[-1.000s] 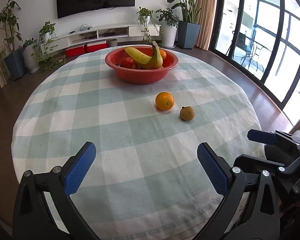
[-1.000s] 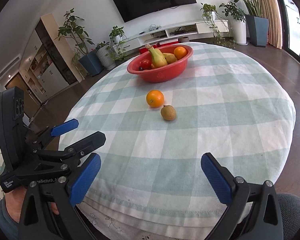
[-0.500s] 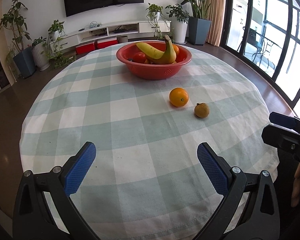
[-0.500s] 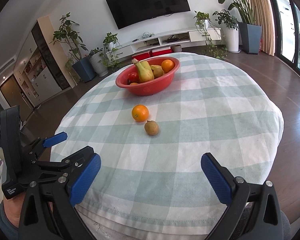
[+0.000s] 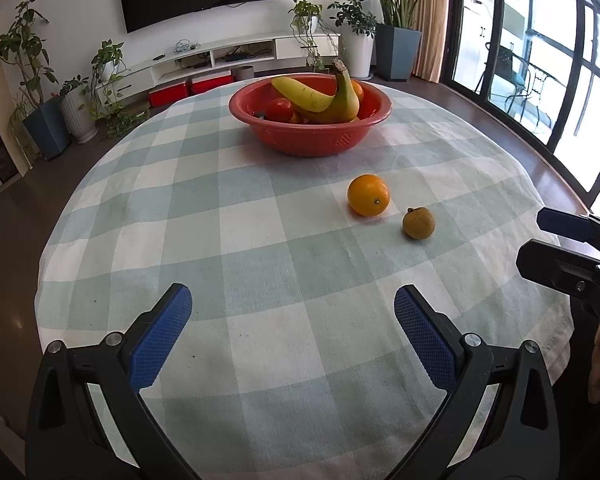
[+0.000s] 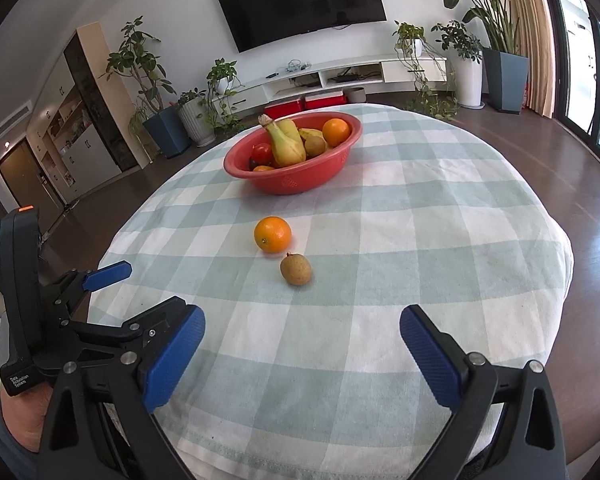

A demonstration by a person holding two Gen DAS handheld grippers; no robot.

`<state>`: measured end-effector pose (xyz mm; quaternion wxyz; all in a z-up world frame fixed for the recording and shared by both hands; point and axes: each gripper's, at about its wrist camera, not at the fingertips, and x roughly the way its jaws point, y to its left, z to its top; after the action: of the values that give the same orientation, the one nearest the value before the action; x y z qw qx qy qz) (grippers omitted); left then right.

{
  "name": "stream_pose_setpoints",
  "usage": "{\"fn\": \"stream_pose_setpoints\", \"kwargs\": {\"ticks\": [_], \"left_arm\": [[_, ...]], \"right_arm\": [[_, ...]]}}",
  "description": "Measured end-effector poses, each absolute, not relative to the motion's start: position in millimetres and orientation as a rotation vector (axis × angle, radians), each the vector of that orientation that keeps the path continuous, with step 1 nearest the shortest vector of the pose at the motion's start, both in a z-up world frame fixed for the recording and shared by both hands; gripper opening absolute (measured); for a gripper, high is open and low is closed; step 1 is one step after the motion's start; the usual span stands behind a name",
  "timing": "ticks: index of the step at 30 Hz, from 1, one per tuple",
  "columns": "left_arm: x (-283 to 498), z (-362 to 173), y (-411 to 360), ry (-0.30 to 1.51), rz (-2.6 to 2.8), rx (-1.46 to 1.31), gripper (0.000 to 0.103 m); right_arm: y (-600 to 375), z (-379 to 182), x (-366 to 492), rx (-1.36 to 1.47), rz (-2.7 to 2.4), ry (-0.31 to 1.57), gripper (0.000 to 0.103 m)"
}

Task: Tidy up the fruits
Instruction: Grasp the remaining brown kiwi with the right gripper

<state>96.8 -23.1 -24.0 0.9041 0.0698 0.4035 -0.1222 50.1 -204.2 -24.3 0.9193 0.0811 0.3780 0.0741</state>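
Sitting loose on the checked tablecloth [image 5: 260, 248], toward its right edge, an orange [image 5: 368, 195] and a small brown fruit [image 5: 419, 223] lie just beside each other, apart from the red bowl [image 5: 310, 136] near the far edge. A banana [image 5: 320, 96] and other fruit already fill it. Both the left gripper [image 5: 292, 320] and right gripper [image 6: 300, 338] hang spread wide, empty, over the near edge, so two pieces seem left.

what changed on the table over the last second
Only the view shifted: both tongs, left and right, drew back from the fruit, open and empty. The orange, the brown fruit and the bowl stayed put.
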Motion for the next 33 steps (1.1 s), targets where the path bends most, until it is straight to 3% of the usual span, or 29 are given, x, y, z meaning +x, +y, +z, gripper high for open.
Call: {"fn": "stream_pose_setpoints", "kwargs": {"ticks": [5,9,14,33], "left_arm": [[98.8,-25.7,-19.6,0.839,-0.260,0.132,0.103],[101.1,-25.4,-14.6,0.839,-0.264,0.125,0.103],[103.0,-27.9,-6.4,0.843,-0.267,0.099,0.103],[108.5,-38.8,-1.5,0.867,-0.280,0.082,0.103]], "right_arm": [[-194.4,-25.6,72.0,0.103,0.188,0.797,0.083],[-187.2,-31.3,93.8,0.048,0.199,0.839,0.076],[-177.9,-47.8,118.2,-0.022,0.231,0.931,0.050],[-174.8,-69.0,139.4,-0.058,0.254,0.981,0.042]]}}
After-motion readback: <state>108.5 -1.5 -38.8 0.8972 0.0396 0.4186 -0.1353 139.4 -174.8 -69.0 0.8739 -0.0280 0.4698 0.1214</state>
